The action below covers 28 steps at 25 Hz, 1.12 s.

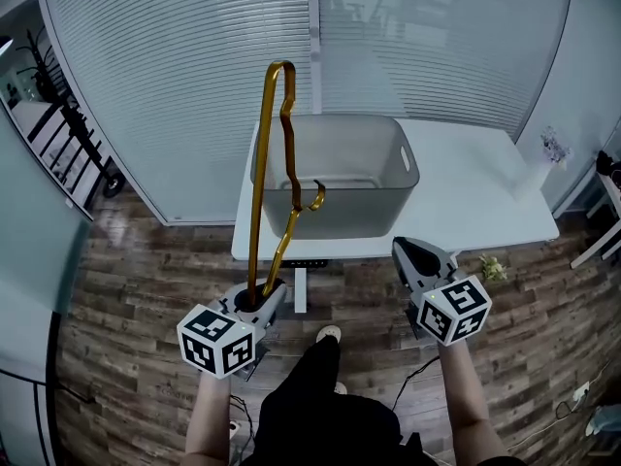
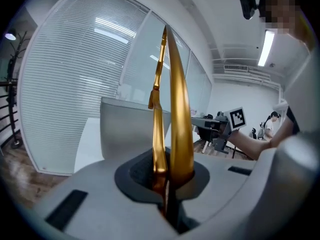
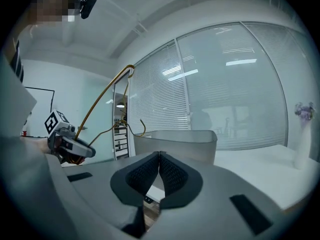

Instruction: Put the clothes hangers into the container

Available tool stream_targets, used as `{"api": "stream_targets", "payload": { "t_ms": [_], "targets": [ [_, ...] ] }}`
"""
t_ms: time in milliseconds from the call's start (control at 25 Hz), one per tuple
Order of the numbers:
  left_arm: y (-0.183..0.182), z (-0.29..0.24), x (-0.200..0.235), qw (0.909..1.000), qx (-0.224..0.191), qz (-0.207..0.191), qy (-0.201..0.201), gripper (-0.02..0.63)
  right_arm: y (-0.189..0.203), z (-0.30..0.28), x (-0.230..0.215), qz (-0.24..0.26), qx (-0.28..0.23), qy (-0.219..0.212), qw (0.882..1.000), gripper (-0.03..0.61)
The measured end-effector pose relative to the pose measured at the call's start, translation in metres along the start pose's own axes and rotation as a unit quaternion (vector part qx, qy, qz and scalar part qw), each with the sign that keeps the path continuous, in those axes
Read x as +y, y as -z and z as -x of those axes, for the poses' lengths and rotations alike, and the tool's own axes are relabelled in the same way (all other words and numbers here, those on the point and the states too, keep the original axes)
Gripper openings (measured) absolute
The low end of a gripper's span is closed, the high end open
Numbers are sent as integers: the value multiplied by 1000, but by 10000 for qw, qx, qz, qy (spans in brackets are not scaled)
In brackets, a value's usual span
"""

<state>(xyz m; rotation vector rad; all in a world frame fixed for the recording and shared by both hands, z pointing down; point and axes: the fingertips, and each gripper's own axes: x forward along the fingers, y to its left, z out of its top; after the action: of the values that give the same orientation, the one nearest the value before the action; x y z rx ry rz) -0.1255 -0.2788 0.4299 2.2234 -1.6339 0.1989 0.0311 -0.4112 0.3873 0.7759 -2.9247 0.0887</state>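
A gold metal clothes hanger (image 1: 262, 163) stands upright in my left gripper (image 1: 260, 297), which is shut on its lower bars. Its top bend rises above the grey bin (image 1: 335, 175) and its hook end hangs at the bin's front wall. In the left gripper view the hanger (image 2: 176, 109) runs straight up from the pads, with the bin (image 2: 125, 129) behind it. My right gripper (image 1: 415, 257) is shut and holds nothing, in front of the table's near edge, right of the bin. In the right gripper view the bin (image 3: 175, 143) is ahead and the hanger (image 3: 102, 101) is at the left.
The bin stands on a white table (image 1: 475, 192) before a glass wall with blinds. A small vase of flowers (image 1: 550, 149) is at the table's right end. Wood floor lies below, with the person's leg and shoe (image 1: 328, 335) between the grippers.
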Motion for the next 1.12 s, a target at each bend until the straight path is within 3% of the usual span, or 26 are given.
{"api": "stream_targets", "payload": {
  "t_ms": [400,840,1120],
  "targets": [
    [-58,-33,31,9995,-72,-299,-16,29,-47,-31,-36,-281,-214,-358,9987,28],
    [-96,-71,75,9984,-68,-522,-199,29,-74,-76,-80,-27,-308,-501,9983,28],
    [-124,-86,103,9966,292,-727,-245,29,-100,-107,-97,65,-293,-695,9971,28]
  ]
}}
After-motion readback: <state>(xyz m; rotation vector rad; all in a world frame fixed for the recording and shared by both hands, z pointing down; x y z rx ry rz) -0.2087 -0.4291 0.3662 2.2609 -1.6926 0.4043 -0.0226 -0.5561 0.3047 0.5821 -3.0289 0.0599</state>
